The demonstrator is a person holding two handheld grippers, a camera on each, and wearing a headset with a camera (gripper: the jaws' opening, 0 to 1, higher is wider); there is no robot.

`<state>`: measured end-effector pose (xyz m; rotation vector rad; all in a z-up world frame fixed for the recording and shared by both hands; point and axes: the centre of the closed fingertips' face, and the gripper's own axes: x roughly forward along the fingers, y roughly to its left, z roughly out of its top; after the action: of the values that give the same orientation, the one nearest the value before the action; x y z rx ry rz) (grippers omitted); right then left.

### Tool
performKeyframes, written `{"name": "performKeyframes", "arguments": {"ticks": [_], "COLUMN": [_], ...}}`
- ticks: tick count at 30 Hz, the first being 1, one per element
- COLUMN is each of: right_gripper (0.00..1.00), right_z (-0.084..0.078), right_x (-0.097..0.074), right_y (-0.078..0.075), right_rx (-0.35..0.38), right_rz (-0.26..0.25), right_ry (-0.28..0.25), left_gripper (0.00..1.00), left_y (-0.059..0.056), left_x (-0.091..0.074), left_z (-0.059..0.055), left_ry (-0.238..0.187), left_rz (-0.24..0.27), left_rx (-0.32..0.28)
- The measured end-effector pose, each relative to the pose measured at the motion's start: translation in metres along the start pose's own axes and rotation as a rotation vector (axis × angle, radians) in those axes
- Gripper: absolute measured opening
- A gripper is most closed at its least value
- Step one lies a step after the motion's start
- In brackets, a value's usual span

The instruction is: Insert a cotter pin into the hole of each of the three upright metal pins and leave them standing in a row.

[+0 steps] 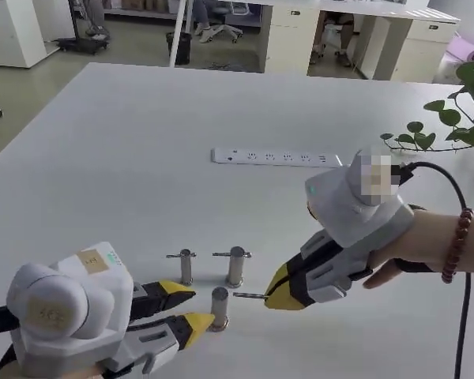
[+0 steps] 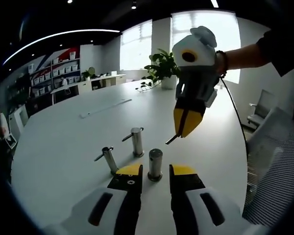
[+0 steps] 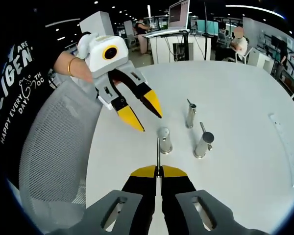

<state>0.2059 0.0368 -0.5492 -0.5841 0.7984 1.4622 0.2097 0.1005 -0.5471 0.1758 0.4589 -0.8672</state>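
Three upright metal pins stand on the white table. The left pin and the middle pin each carry a cotter pin through the top. The nearer pin has a bare head. My right gripper is shut on a thin cotter pin whose tip points at the bare pin's head, a short way off. My left gripper is open, and the bare pin stands just ahead of the gap between its jaws.
A white power strip lies farther back on the table. A potted plant stands at the right edge. A mesh office chair sits by the near table edge. Desks and chairs fill the room beyond.
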Motion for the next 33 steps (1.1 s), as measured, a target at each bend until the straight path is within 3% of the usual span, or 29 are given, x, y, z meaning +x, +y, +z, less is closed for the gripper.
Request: {"name": "performKeyframes", "arguments": {"ticks": [10,20,33], "right_gripper": [0.0,0.0,0.0], "right_z": [-0.006,-0.007,-0.005], "right_x": [0.007,0.011,0.016], "right_y": [-0.01,-0.009,-0.009], "right_rx": [0.006,-0.004,-0.016], "right_rz": [-0.013,0.004,0.013], "right_ry": [0.034,0.042,0.048], "left_gripper": [0.21,0.19,0.12], "left_y": [0.003,-0.002,0.001], "left_x": [0.014,0.025,0.032], "left_z": [-0.003,-0.011,-0.016], "left_ry": [0.019,0.049,0.052], "left_rz": [0.014,0.003,0.004], "left_rx": [-0.012,-0.029,-0.059]}}
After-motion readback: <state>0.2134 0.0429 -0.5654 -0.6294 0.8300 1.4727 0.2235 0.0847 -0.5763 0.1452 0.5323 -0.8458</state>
